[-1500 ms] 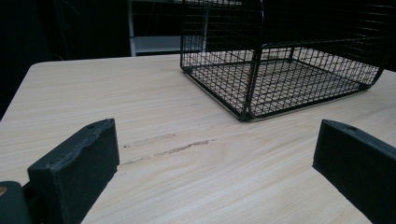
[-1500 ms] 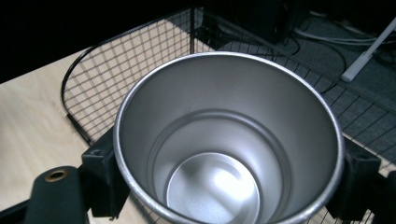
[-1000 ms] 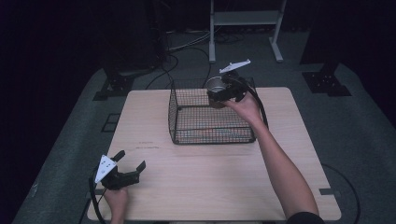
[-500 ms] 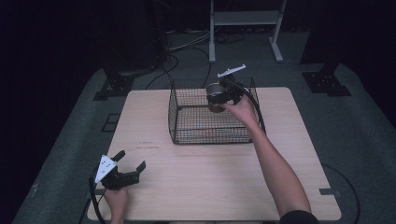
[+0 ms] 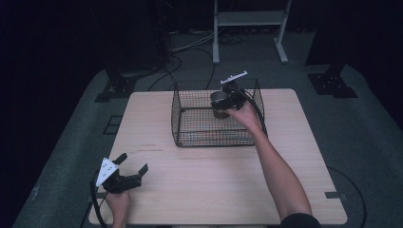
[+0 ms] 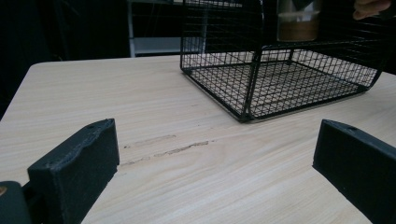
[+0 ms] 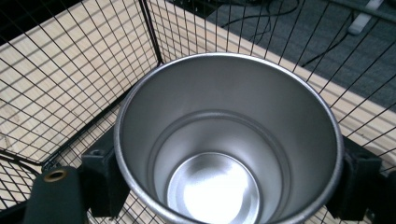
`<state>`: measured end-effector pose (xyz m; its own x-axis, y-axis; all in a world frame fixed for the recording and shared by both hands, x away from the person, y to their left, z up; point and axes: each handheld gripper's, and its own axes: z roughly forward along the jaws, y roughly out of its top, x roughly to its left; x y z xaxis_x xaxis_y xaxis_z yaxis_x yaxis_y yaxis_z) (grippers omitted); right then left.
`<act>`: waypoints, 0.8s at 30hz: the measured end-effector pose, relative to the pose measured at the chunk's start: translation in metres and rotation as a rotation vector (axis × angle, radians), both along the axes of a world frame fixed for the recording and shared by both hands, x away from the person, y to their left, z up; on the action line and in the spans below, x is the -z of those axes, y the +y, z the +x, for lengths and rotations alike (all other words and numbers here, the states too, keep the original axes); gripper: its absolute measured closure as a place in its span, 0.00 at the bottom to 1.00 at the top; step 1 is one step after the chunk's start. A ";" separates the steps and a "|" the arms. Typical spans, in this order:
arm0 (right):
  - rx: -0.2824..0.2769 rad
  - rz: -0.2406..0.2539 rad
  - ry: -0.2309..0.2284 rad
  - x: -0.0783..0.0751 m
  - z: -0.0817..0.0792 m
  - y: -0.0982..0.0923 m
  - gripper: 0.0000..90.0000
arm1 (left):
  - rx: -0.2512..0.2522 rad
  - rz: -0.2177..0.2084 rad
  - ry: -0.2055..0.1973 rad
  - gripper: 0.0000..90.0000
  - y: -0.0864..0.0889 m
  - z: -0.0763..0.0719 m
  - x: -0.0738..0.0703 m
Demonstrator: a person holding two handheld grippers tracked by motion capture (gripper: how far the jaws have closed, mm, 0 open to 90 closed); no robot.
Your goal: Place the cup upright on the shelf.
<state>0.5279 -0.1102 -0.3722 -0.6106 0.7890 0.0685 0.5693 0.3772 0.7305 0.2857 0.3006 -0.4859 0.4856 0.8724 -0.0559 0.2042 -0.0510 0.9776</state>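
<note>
The steel cup (image 7: pixel 227 140) is up in the air inside the wire basket (image 5: pixel 190 121), near its far right corner, mouth upward, not touching the mesh floor as far as I can see from the left gripper view. It is empty and shiny inside, with a brownish lower band (image 6: pixel 296 29) on the outside. The right gripper (image 5: pixel 227 99) is clamped on it, one black jaw pressed against each side of the cup's wall, and the right hand (image 5: pixel 246 114) reaches over the basket's right rim. The basket sits on the far half of the table (image 5: pixel 214 190), open at the top.

Well apart from all that, at the near left corner of the table, the left hand (image 5: pixel 118 202) holds the left gripper (image 5: pixel 130 168) low over the wood. Its jaws stand wide apart with nothing between them, pointing toward the basket. A few faint scuff marks (image 6: pixel 168 148) show on the tabletop just ahead of them.
</note>
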 end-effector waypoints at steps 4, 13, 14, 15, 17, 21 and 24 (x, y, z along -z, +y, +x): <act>0.001 0.001 0.012 0.003 0.002 0.002 0.19 | 0.003 0.002 0.001 0.00 0.000 0.000 0.000; 0.015 0.000 0.046 0.011 0.008 0.003 0.19 | 0.002 -0.001 0.007 0.00 0.001 0.000 0.000; 0.013 -0.005 0.052 0.013 0.009 0.003 0.19 | 0.002 0.000 0.006 0.00 0.001 0.000 0.000; 0.009 -0.014 0.056 0.014 0.010 0.003 0.19 | 0.003 0.004 0.005 0.00 0.001 0.000 0.000; 0.008 -0.028 0.058 0.017 0.011 0.003 0.19 | 0.003 0.001 0.006 0.00 0.001 0.000 0.000; 0.009 -0.027 0.077 0.020 0.012 0.002 0.18 | 0.005 0.002 0.006 0.00 0.001 0.000 0.000; 0.012 -0.035 0.082 0.023 0.013 0.003 0.18 | 0.003 0.001 0.004 0.00 0.001 0.000 0.000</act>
<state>0.5413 -0.1075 -0.3954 -0.5949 0.7987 0.0903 0.6310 0.3945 0.6681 0.2855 0.3016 -0.4857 0.4884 0.8708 -0.0568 0.2081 -0.0530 0.9767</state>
